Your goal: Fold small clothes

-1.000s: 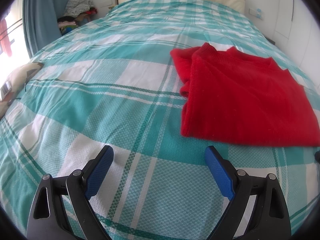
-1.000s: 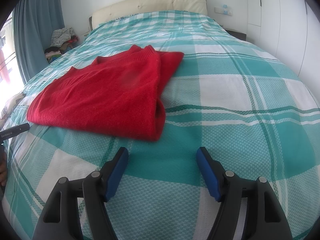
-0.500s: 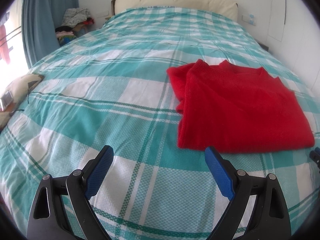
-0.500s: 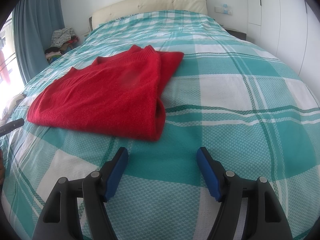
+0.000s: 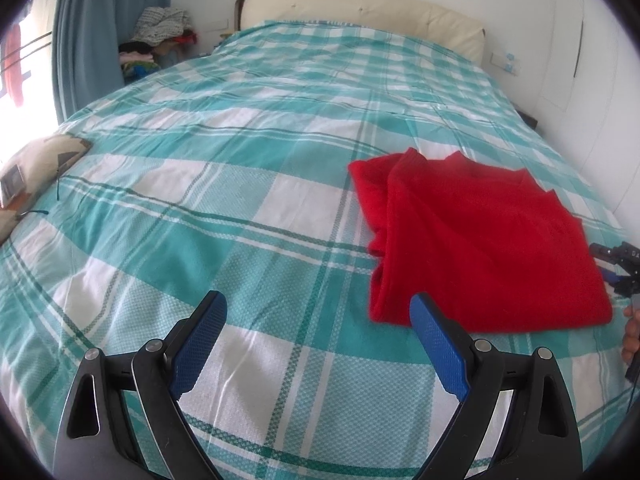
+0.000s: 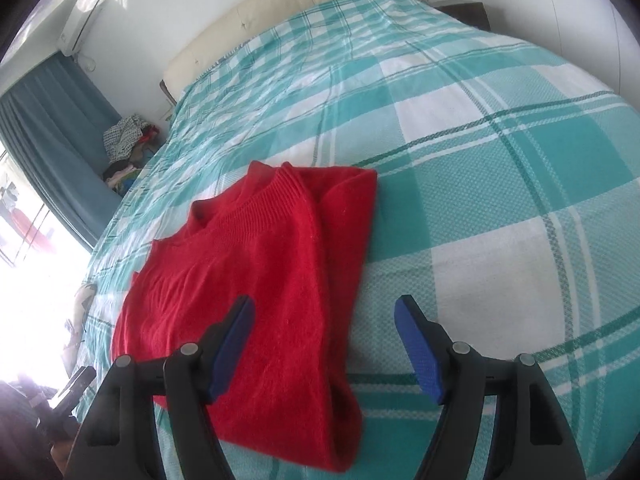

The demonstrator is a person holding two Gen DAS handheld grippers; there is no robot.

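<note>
**Sides of the jumper folded in, crosswise fold not yet made**

The red jumper (image 6: 256, 288) lies flat on the bed (image 6: 500, 168), with its side parts turned in over the body so that it makes a long, fairly tidy rectangle. A doubled edge runs along the side nearest the right tool (image 6: 324, 352), and the ribbed neckline sits at the far end, away from both tools. I judge the lengthwise folds done. What looks left is at least one fold across, bringing the hem end up toward the neck, and perhaps a smoothing of the bulging fold line near the hem.

The right tool stands wide with nothing between its pads. It hangs over the near end of the jumper, its left pad above the red cloth and its right pad above the bare checked cover, so the folded edge passes under the gap. Whether the pads touch the cloth I cannot tell; they look clear of it.

The left tool (image 5: 318, 344) is also wide and holds nothing. The jumper (image 5: 480, 248) lies ahead and to its right, the near corner just beyond its right pad, with open bedcover straight ahead. At the right edge of that view part of the other tool and a fingertip show beside the jumper's far corner.

No other small clothes lie on the bed; a heap of clothes (image 5: 160, 36) sits far off beside the curtain (image 5: 100, 24)
</note>
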